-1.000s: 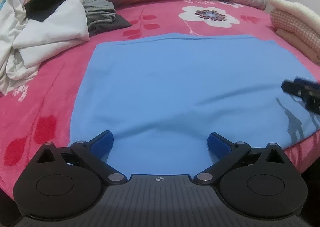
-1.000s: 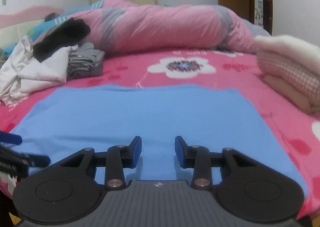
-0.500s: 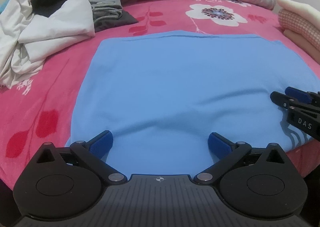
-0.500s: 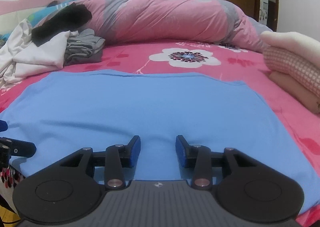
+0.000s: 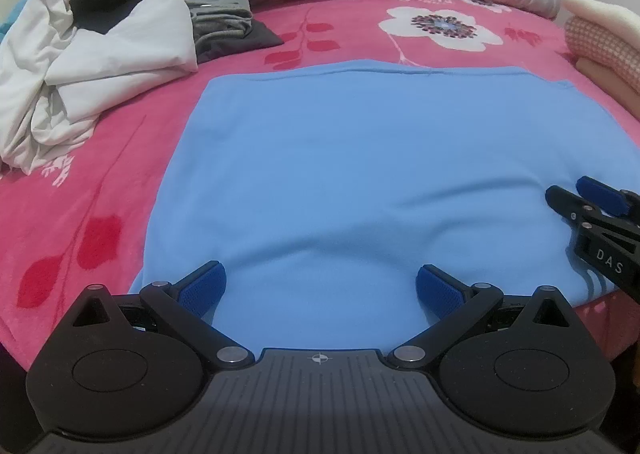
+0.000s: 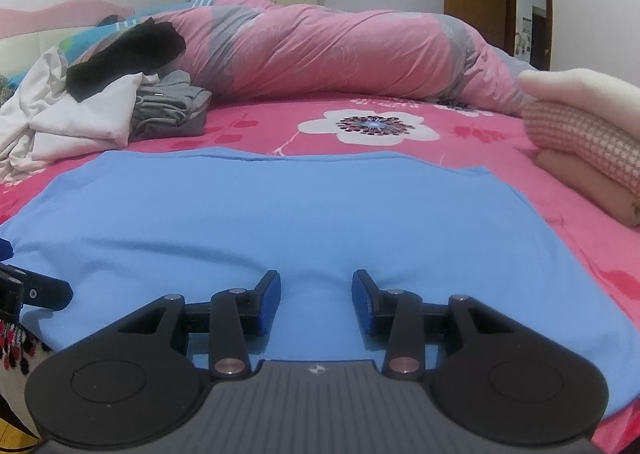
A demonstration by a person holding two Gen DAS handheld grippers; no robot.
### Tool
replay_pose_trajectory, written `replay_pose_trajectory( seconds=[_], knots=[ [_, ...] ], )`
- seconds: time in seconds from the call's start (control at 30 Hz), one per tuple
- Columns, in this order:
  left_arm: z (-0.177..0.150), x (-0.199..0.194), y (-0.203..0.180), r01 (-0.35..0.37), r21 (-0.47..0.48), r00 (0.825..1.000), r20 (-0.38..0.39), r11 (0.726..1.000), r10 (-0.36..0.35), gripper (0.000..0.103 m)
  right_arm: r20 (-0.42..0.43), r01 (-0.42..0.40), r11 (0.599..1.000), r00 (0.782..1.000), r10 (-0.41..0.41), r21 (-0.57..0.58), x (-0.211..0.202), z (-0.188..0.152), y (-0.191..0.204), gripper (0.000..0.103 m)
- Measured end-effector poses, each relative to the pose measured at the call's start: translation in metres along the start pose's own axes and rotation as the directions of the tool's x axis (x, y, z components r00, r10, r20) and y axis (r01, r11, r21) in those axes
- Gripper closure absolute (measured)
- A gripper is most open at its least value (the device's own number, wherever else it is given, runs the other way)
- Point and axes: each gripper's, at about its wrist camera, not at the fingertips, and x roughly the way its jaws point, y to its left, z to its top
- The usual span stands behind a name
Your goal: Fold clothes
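A blue garment (image 5: 360,181) lies spread flat on the pink flowered bedspread (image 5: 100,189), its near edge at the bed's edge. The left gripper (image 5: 320,288) hangs over that edge, jaws wide apart, holding nothing. The right gripper (image 6: 316,300) stands partly open over the cloth, also empty. Crumpled white clothes (image 5: 80,65) lie beyond.

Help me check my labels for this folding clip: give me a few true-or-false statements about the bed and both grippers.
1. The blue garment lies spread flat on the pink bedspread. True.
2. The left gripper is clamped on a white shirt. False: its jaws stand wide open over the blue garment.
3. A crumpled white garment sits beyond the blue garment's left side. True.
4. The right gripper holds the black garment. False: nothing is between its jaws; the black garment tops the far pile.
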Motion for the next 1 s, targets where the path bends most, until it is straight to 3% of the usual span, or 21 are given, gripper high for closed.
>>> replay_pose_trajectory(
  seconds=[1.0],
  knots=[
    [0.0003, -0.0002, -0.0091, -0.055, 0.014, 0.998, -0.009, 0.998, 0.055, 0.000, 0.052, -0.008, 1.000, 0.999, 0.007, 0.007, -0.0022, -0.0093, -0.0023, 0.061]
  ],
)
